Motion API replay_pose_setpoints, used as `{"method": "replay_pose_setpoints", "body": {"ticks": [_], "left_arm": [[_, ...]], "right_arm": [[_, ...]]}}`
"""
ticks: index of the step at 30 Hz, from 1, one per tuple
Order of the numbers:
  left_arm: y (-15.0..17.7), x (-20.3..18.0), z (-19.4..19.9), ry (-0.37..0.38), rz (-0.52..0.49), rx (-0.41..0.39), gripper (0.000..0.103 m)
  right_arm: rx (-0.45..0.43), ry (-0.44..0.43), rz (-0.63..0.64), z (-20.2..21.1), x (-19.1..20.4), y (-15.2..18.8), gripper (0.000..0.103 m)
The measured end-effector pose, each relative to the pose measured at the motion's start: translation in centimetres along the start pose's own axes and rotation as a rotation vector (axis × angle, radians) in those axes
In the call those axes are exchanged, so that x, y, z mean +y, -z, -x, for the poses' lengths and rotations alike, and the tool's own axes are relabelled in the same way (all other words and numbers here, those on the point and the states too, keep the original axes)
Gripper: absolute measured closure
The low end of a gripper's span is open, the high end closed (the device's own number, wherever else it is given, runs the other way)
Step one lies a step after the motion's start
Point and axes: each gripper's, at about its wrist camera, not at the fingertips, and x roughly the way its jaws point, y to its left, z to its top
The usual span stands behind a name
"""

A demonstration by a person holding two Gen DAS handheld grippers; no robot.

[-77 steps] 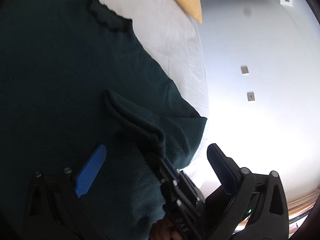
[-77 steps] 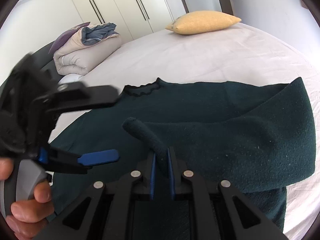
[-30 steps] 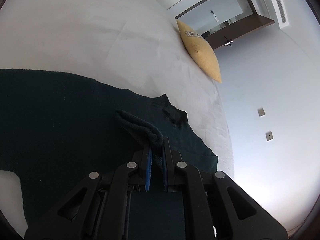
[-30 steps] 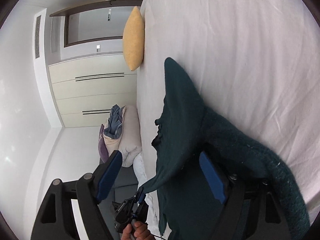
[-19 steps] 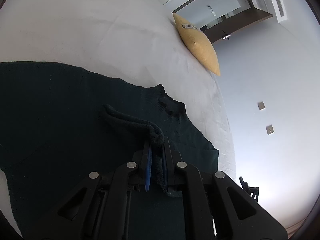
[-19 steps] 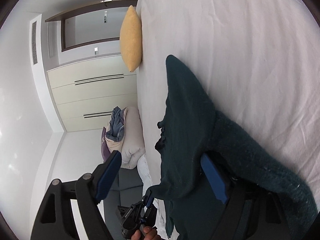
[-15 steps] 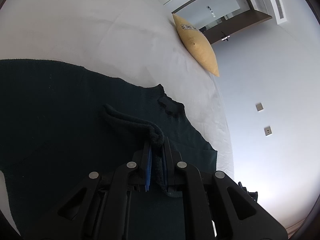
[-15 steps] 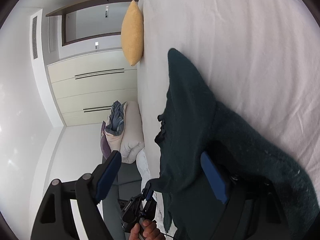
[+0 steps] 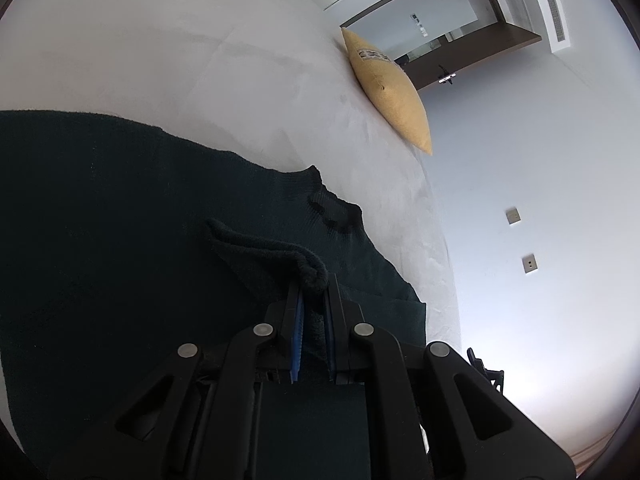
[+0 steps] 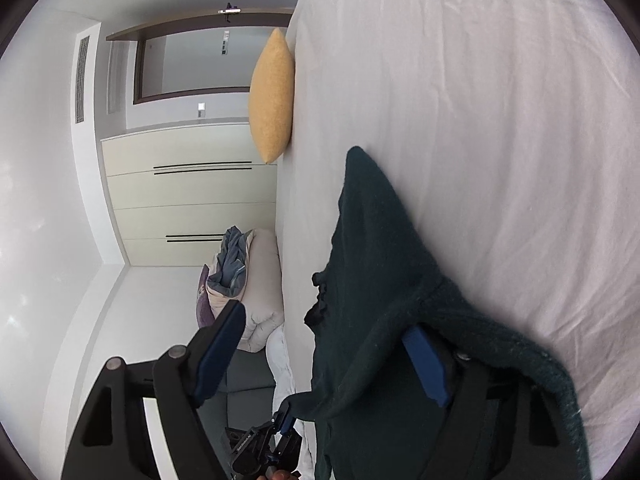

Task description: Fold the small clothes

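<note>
My left claw (image 9: 313, 286) is clamped tight on a rolled edge of the dark green sweater (image 9: 100, 220), which spreads ahead of it across the white bed (image 9: 180, 60). My right claw (image 10: 324, 344) has just narrowed slightly but stands wide; the sweater drapes over its right finger.

Dark green knit sweater (image 9: 100, 220) spread on white bed (image 9: 160, 60), sleeve edge lifted.

Sweater (image 9: 100, 220) — fuzzy, seemingly woollen knit
</note>
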Motion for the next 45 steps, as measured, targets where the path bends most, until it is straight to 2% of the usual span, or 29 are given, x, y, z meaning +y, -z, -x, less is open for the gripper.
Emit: {"method": "replay_pose_setpoints", "body": {"ticks": [2, 5, 7, 9, 13, 16, 20, 24, 27, 30, 32, 35, 39, 40, 43, 45], "left_arm": [[0.3, 0.2, -0.5, -0.007, -0.003, 0.011, 0.095], [0.5, 0.7, -1.3, -0.019, -0.001, 0.025, 0.095], [0.7, 1.1, -1.6, -0.028, -0.009, 0.035, 0.095], [1.0, 1.4, -1.8, -0.046, -0.015, 0.037, 0.095], [1.1, 1.9, -2.3, -0.056, -0.015, 0.049, 0.095], [1.1, 2.0, -2.4, -0.069, -0.029, 0.053, 0.095], [1.0, 2.9, -2.5, -0.075, -0.015, 0.056, 0.095], [1.2, 4.1, -2.6, -0.073, 0.003, 0.061, 0.094], [1.5, 4.4, -2.6, -0.08, -0.005, 0.069, 0.094], [1.7, 4.8, -2.2, -0.117, -0.022, 0.092, 0.086], [1.9, 5.2, -1.8, -0.129, -0.023, 0.104, 0.085], [2.3, 5.7, -1.2, -0.153, -0.03, 0.129, 0.085], [2.7, 5.8, -0.4, -0.202, -0.052, 0.164, 0.085], [2.6, 5.8, -0.2, -0.217, -0.051, 0.166, 0.085], [2.4, 4.5, 0.8, -0.325, -0.081, 0.142, 0.085], [2.4, 2.8, 1.6, -0.335, -0.129, 0.095, 0.085]], "right_arm": [[-0.01, -0.026, -0.018, 0.6, -0.8, -0.2, 0.032], [-0.011, -0.052, 0.008, 1.0, -1.0, 0.4, 0.032], [-0.004, -0.058, 0.012, 1.1, -0.9, 1.3, 0.03], [0.009, -0.081, -0.007, 1.2, -0.9, 2.4, 0.023], [0.034, -0.085, -0.025, 0.5, -0.6, 3.4, 0.019], [0.036, -0.062, -0.002, -0.3, 0.0, 2.7, 0.019], [-0.012, -0.058, -0.019, 0.1, -0.2, 0.7, 0.021], [-0.009, -0.066, -0.016, 0.5, -0.7, 0.7, 0.026], [0.017, -0.036, 0.022, 0.7, -0.4, 1.5, 0.027], [0.076, 0.026, 0.061, 1.0, 0.2, 2.9, 0.025], [0.108, 0.079, 0.094, 1.6, 0.8, 3.9, 0.024], [0.116, 0.124, 0.12, 2.2, 1.8, 4.8, 0.02], [0.095, 0.145, 0.204, 2.2, 4.7, 4.7, 0.02], [0.09, 0.152, 0.233, 2.0, 5.4, 4.6, 0.02], [0.091, 0.168, 0.274, 1.1, 6.7, 3.7, 0.02], [0.109, 0.168, 0.299, -0.1, 7.3, 2.8, 0.02]]}}
